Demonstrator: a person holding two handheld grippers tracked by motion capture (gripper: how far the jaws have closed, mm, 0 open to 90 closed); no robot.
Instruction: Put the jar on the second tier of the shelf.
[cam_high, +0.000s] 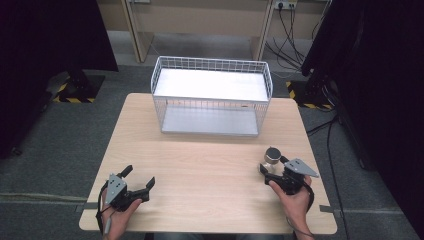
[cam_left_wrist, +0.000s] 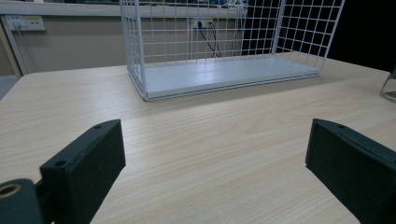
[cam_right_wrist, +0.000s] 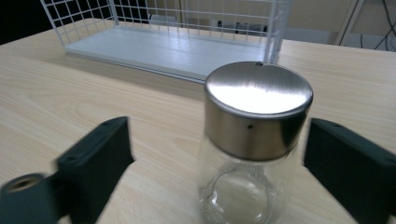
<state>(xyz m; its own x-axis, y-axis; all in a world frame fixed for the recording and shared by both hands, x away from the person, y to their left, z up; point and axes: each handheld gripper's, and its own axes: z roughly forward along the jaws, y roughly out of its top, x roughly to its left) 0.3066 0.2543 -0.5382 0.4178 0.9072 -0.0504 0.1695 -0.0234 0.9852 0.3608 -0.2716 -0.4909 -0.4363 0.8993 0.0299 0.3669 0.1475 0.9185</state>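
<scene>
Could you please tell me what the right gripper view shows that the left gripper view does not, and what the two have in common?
Right gripper view: a clear glass jar with a brushed metal lid stands upright between the open right tongs, not yet gripped.

Left gripper view: the open left tongs with bare table between them; a sliver of glass at the right edge may be that jar.

Both: the white wire basket and the light wooden table.

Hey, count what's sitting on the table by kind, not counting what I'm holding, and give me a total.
Glass jar with metal lid: 1
White wire basket: 1
Total: 2
</scene>
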